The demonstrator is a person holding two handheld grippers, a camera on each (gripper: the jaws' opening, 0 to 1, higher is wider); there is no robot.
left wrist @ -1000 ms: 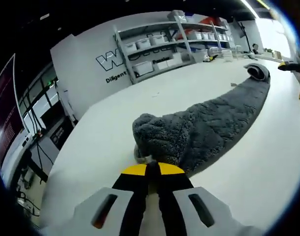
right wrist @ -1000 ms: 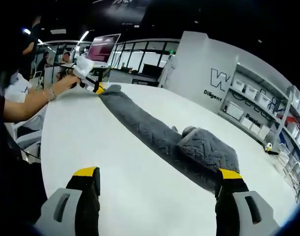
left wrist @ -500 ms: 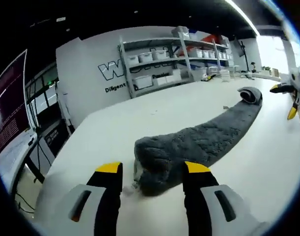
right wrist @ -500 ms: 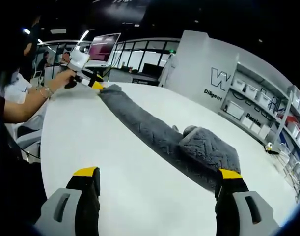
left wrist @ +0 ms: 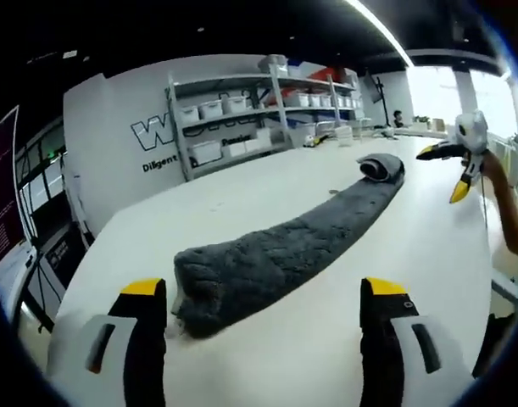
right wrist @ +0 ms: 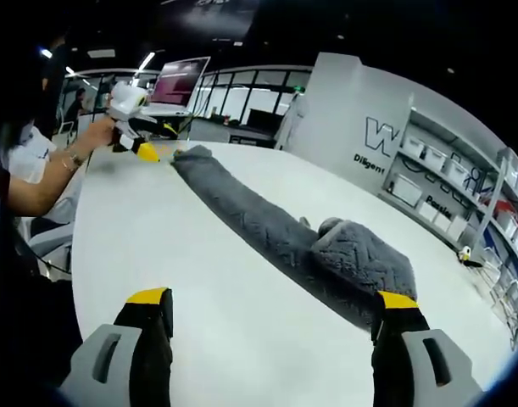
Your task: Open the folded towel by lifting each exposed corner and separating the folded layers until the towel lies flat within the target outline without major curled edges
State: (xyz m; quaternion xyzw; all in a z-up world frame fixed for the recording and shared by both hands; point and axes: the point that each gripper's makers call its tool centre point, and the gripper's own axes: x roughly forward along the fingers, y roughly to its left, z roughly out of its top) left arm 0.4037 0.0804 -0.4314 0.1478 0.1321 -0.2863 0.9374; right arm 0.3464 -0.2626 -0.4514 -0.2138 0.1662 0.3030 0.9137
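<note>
Towel (left wrist: 275, 254) lies stretched on table (left wrist: 428, 254), both grippers open.

one towel (left wrist: 275, 254), two hand-held grippers (left wrist: 263, 297), one table (left wrist: 326, 339)

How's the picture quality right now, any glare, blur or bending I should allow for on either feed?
Left gripper view: bright window glare at upper right washes out the far end near the other claw; the fisheye bows the towel and the table edge. Right gripper view: evenly lit, towel texture sharp, soft shadow under its folded end; the shelves curve at the rim, and the far background is dim.
</note>
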